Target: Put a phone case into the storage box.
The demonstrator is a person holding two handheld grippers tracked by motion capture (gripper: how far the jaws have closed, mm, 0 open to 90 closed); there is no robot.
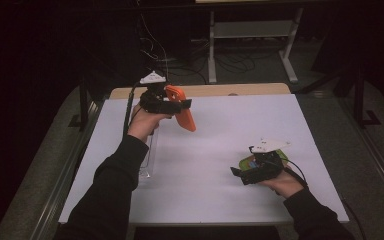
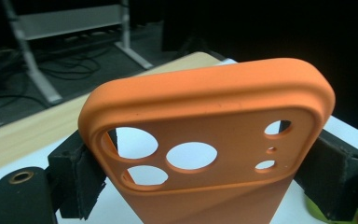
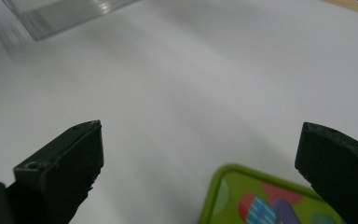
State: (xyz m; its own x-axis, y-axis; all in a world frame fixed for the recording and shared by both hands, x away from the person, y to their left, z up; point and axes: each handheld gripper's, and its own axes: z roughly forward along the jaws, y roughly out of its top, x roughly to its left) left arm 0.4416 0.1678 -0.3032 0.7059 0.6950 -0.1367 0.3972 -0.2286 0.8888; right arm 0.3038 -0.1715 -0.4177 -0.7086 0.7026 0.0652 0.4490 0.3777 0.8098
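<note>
Your left tool (image 1: 177, 104) is gripping the orange case (image 1: 182, 114) above the bench's (image 1: 220, 150) far left; your right tool (image 3: 200, 158) is hanging wide open over the green case (image 3: 270, 198) lying near right. That edge-only pinch is risking the orange case twisting loose.

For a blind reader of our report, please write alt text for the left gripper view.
An orange phone case, with round camera cut-outs, is clamped between the two black jaws of the left gripper and stands up in front of the camera. Behind it lie the white table, its wooden edge and a dark floor with cables.
</note>
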